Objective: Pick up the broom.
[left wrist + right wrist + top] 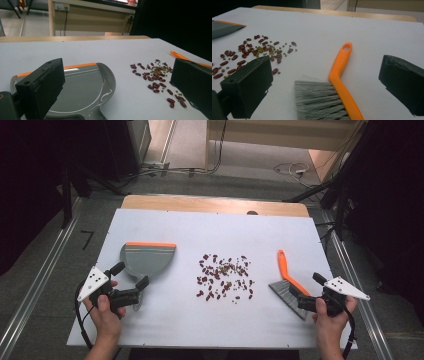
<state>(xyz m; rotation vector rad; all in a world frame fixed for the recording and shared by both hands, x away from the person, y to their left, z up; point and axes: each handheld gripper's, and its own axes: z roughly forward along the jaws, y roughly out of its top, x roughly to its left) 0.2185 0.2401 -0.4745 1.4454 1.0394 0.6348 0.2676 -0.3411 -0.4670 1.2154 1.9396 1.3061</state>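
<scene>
A grey dustpan with an orange lip lies left of centre on the white table. Red beans and small green ones are scattered mid-table. To their right lies an orange-handled brush, its grey bristles toward me. My left gripper stands open at the dustpan's near end, its jaws either side of the pan's stub handle without touching; its own view shows my left gripper, the dustpan and the beans. My right gripper is open around the brush head, as my right gripper straddles the brush, pads clear of it.
The table's wooden far edge borders a floor with cables. Metal rails run along both sides of the table. Bare white surface lies in front of the beans and along the near edge.
</scene>
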